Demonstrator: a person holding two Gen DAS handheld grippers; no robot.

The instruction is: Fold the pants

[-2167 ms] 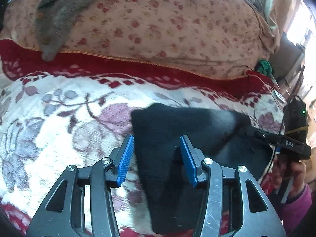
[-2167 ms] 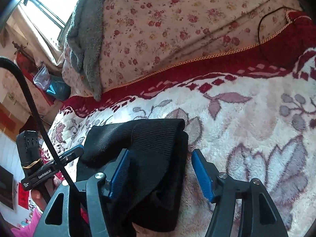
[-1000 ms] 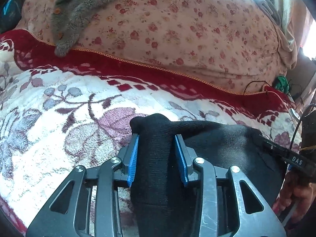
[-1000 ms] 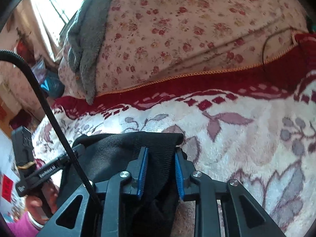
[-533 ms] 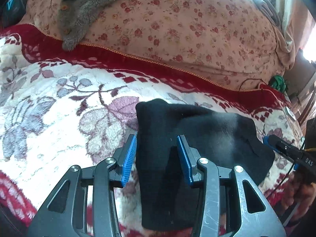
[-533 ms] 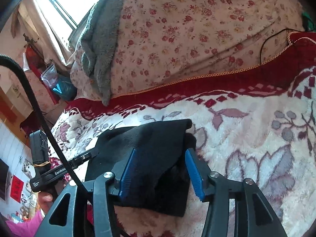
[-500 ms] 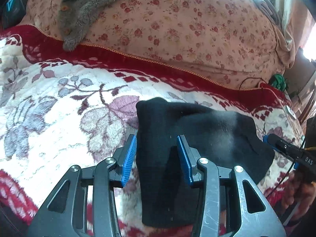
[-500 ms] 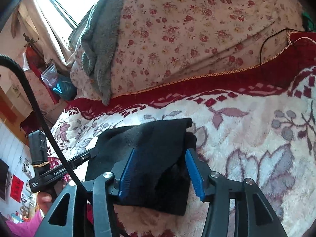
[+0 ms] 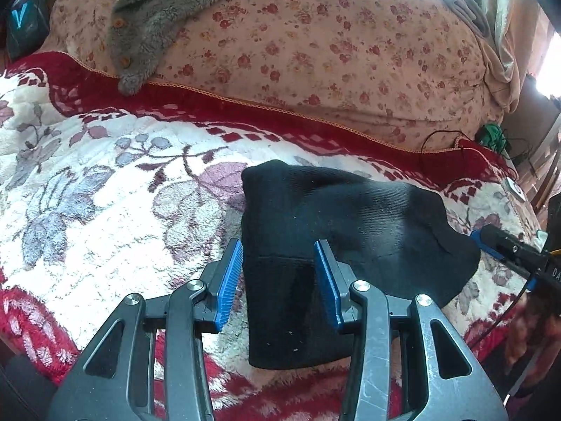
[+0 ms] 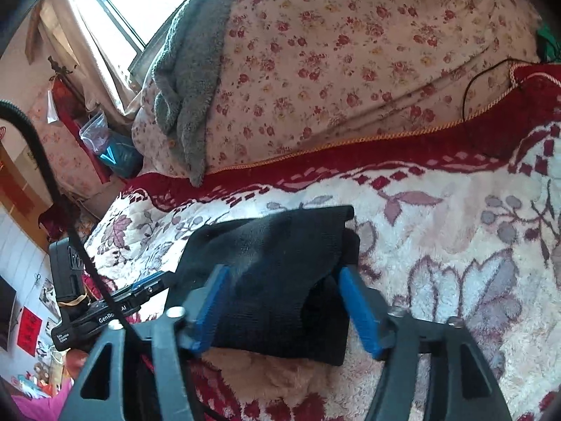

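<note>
Both hand-held grippers — left (image 9: pixel 278 282) parted, right (image 10: pixel 285 310) opening — are releasing the folded pants (image 9: pixel 336 231) on the bed (image 9: pixel 105 210) — withdrawal likely comes next.

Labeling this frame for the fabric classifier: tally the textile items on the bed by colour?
Black: 1, folded pants
Grey: 1, fleece garment draped on the quilt
Pink floral: 1, bundled quilt
Red and cream: 1, floral blanket under everything
Total: 4
</note>
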